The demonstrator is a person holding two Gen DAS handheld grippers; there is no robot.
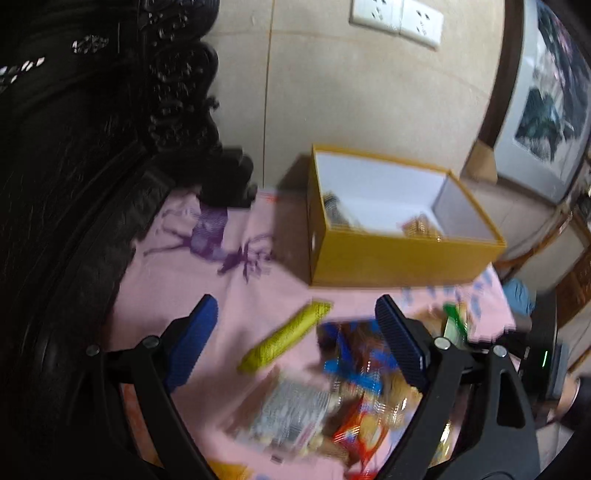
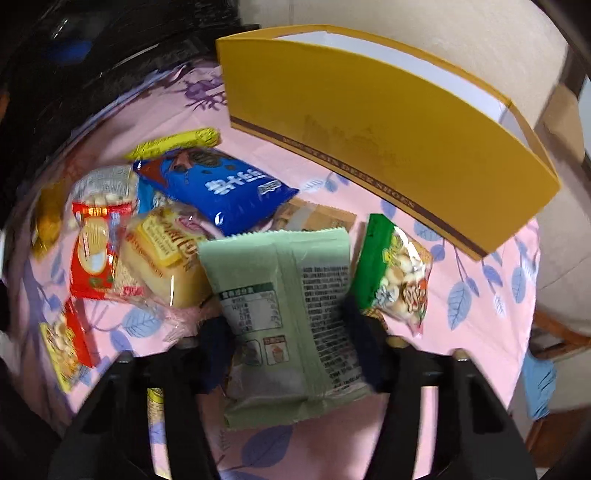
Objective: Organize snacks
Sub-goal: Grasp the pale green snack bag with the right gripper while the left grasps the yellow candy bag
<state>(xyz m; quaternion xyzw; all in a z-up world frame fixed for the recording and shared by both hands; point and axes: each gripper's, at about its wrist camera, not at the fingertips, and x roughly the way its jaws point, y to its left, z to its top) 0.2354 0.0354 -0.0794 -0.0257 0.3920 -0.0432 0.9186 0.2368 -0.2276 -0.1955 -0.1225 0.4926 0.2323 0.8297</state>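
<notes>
An open yellow shoe box [image 1: 391, 254] [image 2: 388, 147] stands on the pink cloth; two snack packs lie inside it. My left gripper [image 1: 295, 336] is open and empty above a pile of snacks [image 1: 332, 398], with a yellow-green stick pack [image 1: 284, 338] between its fingers in the view. My right gripper [image 2: 286, 332] is shut on a pale green snack packet [image 2: 288, 314], held by its lower half above the cloth. Beside it lie a blue packet [image 2: 221, 188], a bread pack [image 2: 166, 254], a red cracker pack [image 2: 96, 254] and a green biscuit bag [image 2: 395, 269].
Dark carved wooden furniture [image 1: 92, 184] borders the cloth on the left. A beige wall with sockets [image 1: 399, 18] is behind the box. The table's right edge [image 2: 532, 295] drops off, with blue cloth [image 2: 539, 380] below.
</notes>
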